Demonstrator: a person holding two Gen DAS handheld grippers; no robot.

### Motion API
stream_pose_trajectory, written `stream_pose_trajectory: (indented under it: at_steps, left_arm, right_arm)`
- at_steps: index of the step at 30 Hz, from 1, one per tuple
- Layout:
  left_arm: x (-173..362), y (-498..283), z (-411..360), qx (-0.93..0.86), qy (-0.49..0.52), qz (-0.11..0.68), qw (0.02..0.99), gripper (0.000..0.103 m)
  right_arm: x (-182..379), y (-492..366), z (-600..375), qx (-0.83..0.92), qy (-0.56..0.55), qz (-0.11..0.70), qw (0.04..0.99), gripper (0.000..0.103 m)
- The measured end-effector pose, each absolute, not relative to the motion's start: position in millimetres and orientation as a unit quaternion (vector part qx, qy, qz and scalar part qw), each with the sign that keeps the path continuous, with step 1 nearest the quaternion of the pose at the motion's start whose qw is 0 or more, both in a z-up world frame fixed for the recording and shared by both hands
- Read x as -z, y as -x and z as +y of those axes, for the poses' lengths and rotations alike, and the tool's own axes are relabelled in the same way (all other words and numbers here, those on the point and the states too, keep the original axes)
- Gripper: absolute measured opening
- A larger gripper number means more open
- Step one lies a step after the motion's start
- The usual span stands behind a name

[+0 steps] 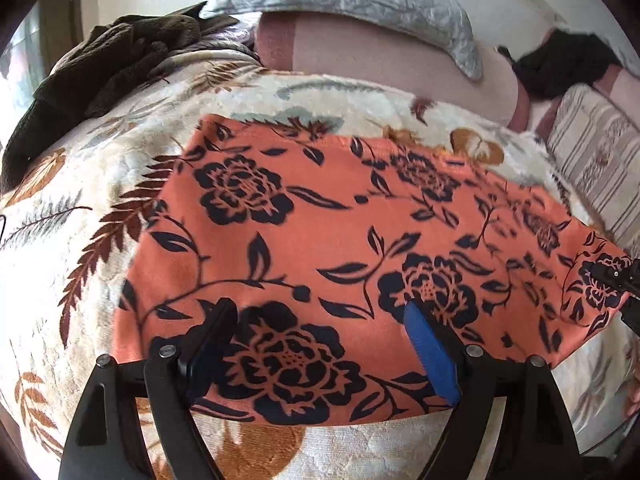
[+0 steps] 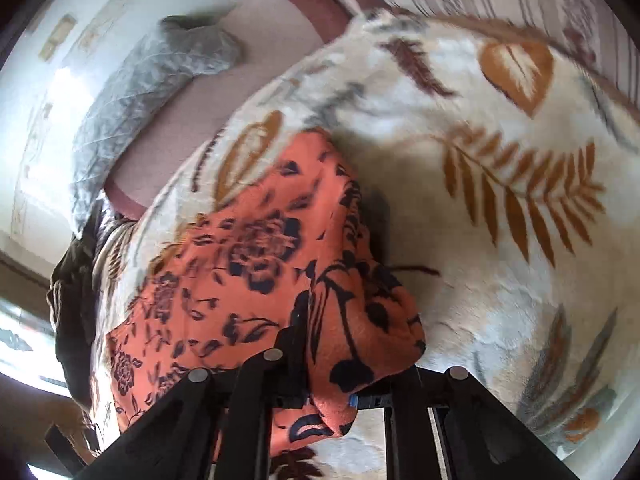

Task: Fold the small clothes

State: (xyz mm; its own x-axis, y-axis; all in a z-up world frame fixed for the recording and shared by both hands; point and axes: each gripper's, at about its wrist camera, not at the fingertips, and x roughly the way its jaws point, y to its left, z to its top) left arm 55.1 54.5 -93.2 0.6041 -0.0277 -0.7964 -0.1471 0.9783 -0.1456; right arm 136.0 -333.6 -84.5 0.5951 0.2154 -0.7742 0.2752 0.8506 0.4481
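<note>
Right claw [image 2: 320, 396]: pressed together, pinching a bunched corner of the orange floral garment [image 1: 320, 240], lifted off the leaf-print blanket [image 1: 100, 208]. Left claw [image 1: 320, 344]: spread wide above the garment's near edge, nothing gripped. Garment otherwise flat on the blanket. Beyond: dark brown clothing [image 1: 100, 64], grey quilted pillow [image 1: 360, 0], black item [image 1: 560, 64], striped bedding [image 1: 600, 168].
</note>
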Motion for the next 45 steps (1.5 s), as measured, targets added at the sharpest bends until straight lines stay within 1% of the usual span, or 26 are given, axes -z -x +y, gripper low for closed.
stream_pose_trajectory:
  at_steps: [4, 7, 10, 13, 15, 17, 22, 24, 26, 27, 28, 29, 31, 32, 33, 34, 38, 41, 42, 43, 44, 45]
  left_arm:
    - [66, -38, 122, -0.081, 0.182, 0.397, 0.896, 0.086]
    - [57, -23, 188, -0.152, 0.238, 0.368, 0.886, 0.086]
    - [60, -10, 240, -0.222, 0.280, 0.357, 0.863, 0.086]
    - [72, -6, 267, -0.246, 0.311, 0.369, 0.841, 0.086]
    - [80, -7, 272, -0.239, 0.323, 0.379, 0.834, 0.086]
    - [81, -7, 271, -0.231, 0.327, 0.384, 0.832, 0.086]
    - [68, -7, 266, -0.213, 0.327, 0.365, 0.845, 0.086]
    - [65, -9, 264, -0.208, 0.322, 0.363, 0.849, 0.086]
    - [65, -10, 263, -0.205, 0.318, 0.365, 0.851, 0.086]
    - [65, -10, 264, -0.203, 0.320, 0.366, 0.850, 0.086]
    - [66, -10, 265, -0.199, 0.323, 0.365, 0.850, 0.086]
    - [66, -10, 265, -0.193, 0.324, 0.366, 0.851, 0.086]
    - [65, -9, 263, -0.175, 0.324, 0.364, 0.855, 0.086]
    - [63, -9, 260, -0.164, 0.323, 0.362, 0.859, 0.086]
    - [61, -10, 255, -0.150, 0.318, 0.360, 0.864, 0.086]
    - [59, -12, 250, -0.133, 0.313, 0.359, 0.869, 0.086]
    - [59, -18, 214, -0.046, 0.301, 0.381, 0.873, 0.086]
    - [66, -17, 175, -0.013, 0.258, 0.413, 0.874, 0.085]
    - [70, -18, 164, -0.010, 0.240, 0.423, 0.874, 0.083]
    - [73, -22, 155, -0.008, 0.222, 0.433, 0.873, 0.070]
    - [79, -27, 150, -0.006, 0.210, 0.446, 0.870, 0.046]
    - [86, -33, 149, -0.007, 0.209, 0.465, 0.860, 0.032]
  right_arm:
    - [14, -125, -249, -0.047, -0.184, 0.383, 0.904, 0.013]
    - [-6, -103, -169, -0.118, -0.123, 0.353, 0.920, 0.013]
    - [18, -83, -88, -0.183, -0.055, 0.366, 0.911, 0.013]
    - [80, -81, -31, -0.216, -0.003, 0.432, 0.876, 0.013]
    - [117, -89, -16, -0.213, 0.003, 0.482, 0.850, 0.013]
    - [105, -89, -21, -0.211, -0.015, 0.472, 0.856, 0.013]
    - [38, -87, -33, -0.213, -0.047, 0.406, 0.887, 0.013]
    - [38, -83, -28, -0.224, -0.062, 0.401, 0.886, 0.013]
    - [63, -77, -7, -0.231, -0.042, 0.419, 0.877, 0.013]
    - [82, -80, 11, -0.234, -0.021, 0.437, 0.868, 0.017]
    - [105, -80, 23, -0.232, -0.002, 0.462, 0.856, 0.019]
    - [123, -76, 26, -0.232, 0.012, 0.469, 0.852, 0.021]
    - [121, -57, 20, -0.240, 0.013, 0.413, 0.879, 0.027]
    - [119, -52, 16, -0.253, 0.000, 0.413, 0.875, 0.042]
    - [118, -48, 12, -0.275, -0.017, 0.420, 0.865, 0.065]
    - [115, -44, 7, -0.292, -0.033, 0.422, 0.858, 0.070]
    - [105, -20, -33, -0.280, -0.091, 0.410, 0.863, 0.071]
    - [107, -8, -74, -0.265, -0.135, 0.413, 0.861, 0.071]
    - [109, -2, -87, -0.259, -0.141, 0.414, 0.861, 0.071]
    - [111, 2, -99, -0.254, -0.146, 0.415, 0.861, 0.071]
    - [112, 5, -111, -0.250, -0.151, 0.418, 0.860, 0.071]
    - [114, 9, -123, -0.245, -0.158, 0.421, 0.859, 0.071]
